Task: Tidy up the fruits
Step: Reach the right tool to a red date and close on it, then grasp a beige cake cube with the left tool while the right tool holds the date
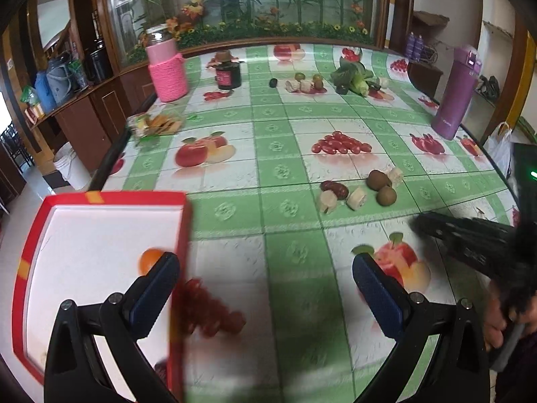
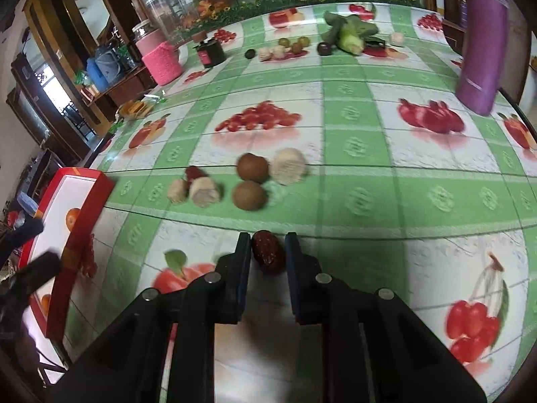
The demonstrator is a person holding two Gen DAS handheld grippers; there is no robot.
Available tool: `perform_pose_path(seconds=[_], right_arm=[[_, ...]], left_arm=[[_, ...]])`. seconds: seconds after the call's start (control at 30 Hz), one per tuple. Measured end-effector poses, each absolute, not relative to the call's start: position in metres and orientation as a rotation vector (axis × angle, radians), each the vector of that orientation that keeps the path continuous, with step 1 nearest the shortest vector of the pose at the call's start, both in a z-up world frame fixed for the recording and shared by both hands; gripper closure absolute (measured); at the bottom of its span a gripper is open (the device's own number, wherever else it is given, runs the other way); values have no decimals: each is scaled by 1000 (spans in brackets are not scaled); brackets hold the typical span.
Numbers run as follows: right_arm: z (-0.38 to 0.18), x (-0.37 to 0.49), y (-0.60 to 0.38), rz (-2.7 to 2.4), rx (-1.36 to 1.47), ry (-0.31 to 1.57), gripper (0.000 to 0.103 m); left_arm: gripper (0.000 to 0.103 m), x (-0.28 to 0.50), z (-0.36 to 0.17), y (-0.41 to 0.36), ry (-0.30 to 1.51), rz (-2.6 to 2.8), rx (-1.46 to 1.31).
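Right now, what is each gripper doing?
Left gripper: jaws open, holding nothing.
Right gripper: jaws shut on a red date.

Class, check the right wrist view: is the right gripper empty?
No, the right gripper has a red date clamped between its two fingers.

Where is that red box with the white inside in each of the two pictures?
Left wrist view: the red box fills the lower left, its right wall just behind the left fingers.
Right wrist view: it sits at the left edge, seen at an angle.
Shared landmark: the purple bottle, standing at the right in both.
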State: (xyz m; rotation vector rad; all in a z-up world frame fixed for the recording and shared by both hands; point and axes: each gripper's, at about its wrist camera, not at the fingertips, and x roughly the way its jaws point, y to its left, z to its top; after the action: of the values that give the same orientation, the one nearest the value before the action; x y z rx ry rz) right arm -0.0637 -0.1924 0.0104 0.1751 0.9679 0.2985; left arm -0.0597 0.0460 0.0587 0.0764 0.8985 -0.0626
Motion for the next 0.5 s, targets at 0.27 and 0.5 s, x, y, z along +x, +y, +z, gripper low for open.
perform_pose_path(seconds=[0.27,0.5], right_arm=[[5,-69,-225,331,302,963,81],[4,-67,-221,353,296,962,81]], left_arm=[[13,-7,28,18,980,-111,152],[23,10,18,11,1013,-152,139]])
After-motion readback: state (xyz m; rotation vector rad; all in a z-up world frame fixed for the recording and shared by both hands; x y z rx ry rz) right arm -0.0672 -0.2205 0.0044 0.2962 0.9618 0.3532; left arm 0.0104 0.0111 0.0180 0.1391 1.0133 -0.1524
